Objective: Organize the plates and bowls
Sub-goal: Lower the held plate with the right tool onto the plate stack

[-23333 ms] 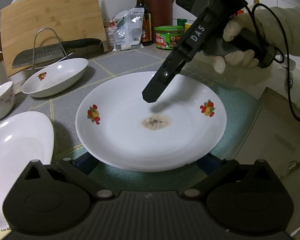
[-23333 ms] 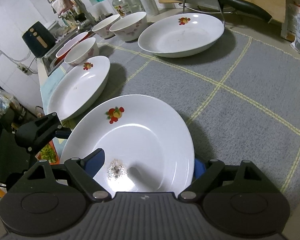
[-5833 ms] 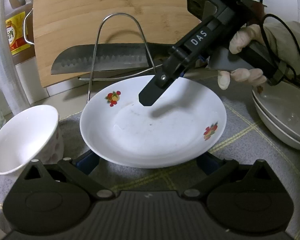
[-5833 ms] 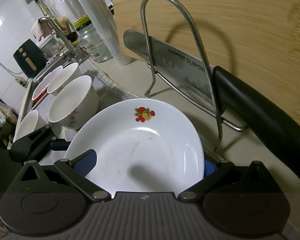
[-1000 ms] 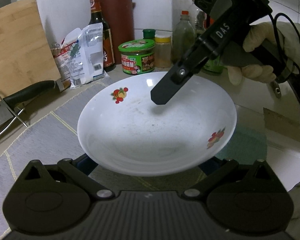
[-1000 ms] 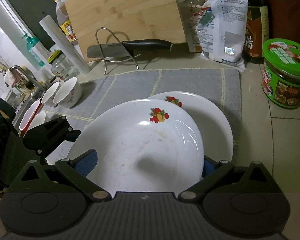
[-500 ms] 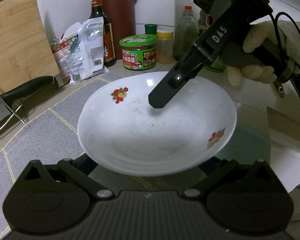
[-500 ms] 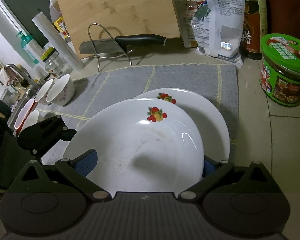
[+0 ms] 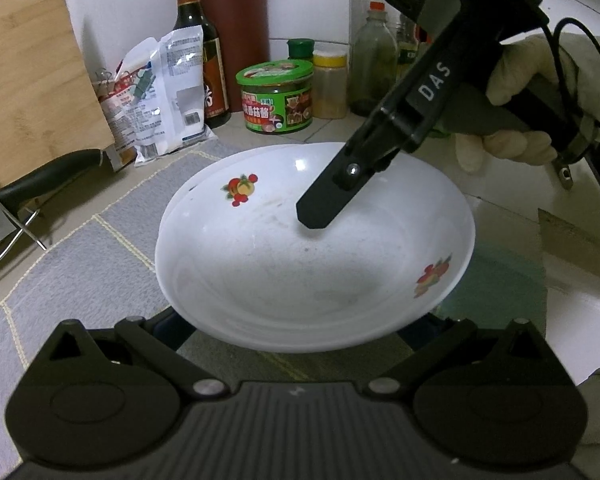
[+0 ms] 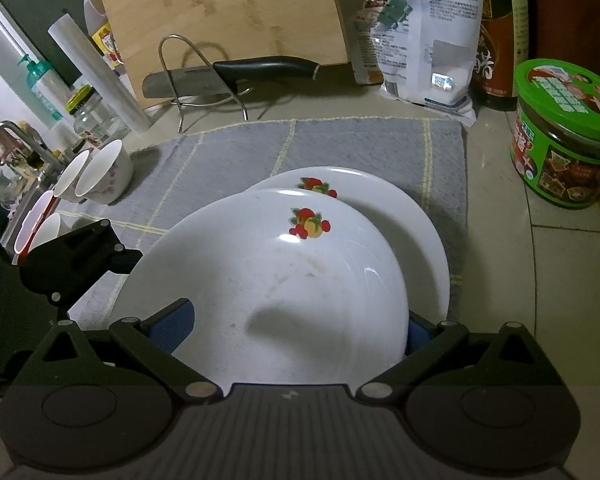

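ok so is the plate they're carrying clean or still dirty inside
Still dirty, lightly. The carried plate shows faint brownish smears and specks across its middle in both wrist views, above the plate stack. No solid food left.

**Worktop layout relative to the jaws**

Between the jaws of the right gripper [image 10: 296,332] sits the upper plate [image 10: 284,292], overlapping a lower plate [image 10: 412,216] just ahead and to the right. Both lie on the mat [image 10: 340,144]. Ahead and left of the jaws, bowls [image 10: 106,178] stand at the mat's edge. Beyond the mat, a knife [image 10: 236,74] rests in a wire rack [image 10: 188,80], in front of the cutting board [image 10: 228,12]. A bag [image 10: 428,36], a bottle [image 10: 500,40] and a tin [image 10: 564,132] stand ahead to the right. The left gripper [image 9: 300,320] has the upper plate between its jaws from the opposite side.
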{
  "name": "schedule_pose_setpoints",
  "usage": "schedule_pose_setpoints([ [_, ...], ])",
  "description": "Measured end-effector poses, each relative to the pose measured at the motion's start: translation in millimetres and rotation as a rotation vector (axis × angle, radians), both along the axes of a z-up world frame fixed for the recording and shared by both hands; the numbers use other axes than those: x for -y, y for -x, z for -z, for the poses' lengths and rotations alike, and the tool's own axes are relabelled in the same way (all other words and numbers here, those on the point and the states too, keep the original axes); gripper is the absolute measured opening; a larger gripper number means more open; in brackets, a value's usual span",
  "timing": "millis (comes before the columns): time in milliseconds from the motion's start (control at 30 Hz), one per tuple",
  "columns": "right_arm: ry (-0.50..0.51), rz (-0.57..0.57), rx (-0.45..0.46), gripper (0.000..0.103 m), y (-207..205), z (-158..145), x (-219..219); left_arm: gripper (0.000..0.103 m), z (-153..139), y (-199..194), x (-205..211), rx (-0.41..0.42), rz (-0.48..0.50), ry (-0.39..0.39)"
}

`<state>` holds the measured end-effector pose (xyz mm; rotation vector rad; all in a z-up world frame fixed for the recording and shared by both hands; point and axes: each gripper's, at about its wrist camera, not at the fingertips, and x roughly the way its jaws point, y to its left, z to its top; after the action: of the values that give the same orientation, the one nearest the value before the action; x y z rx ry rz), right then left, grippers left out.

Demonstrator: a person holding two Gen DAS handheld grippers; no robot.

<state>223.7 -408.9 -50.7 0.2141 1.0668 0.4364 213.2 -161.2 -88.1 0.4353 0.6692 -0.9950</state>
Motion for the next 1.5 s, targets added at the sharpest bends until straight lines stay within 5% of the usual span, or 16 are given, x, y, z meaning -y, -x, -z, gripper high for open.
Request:
schedule_pose_setpoints([
  [1500,0.047,0.046,-0.003,0.103,18,-12,1,0.101,3,-6,5,0.006,0.001,-0.064],
])
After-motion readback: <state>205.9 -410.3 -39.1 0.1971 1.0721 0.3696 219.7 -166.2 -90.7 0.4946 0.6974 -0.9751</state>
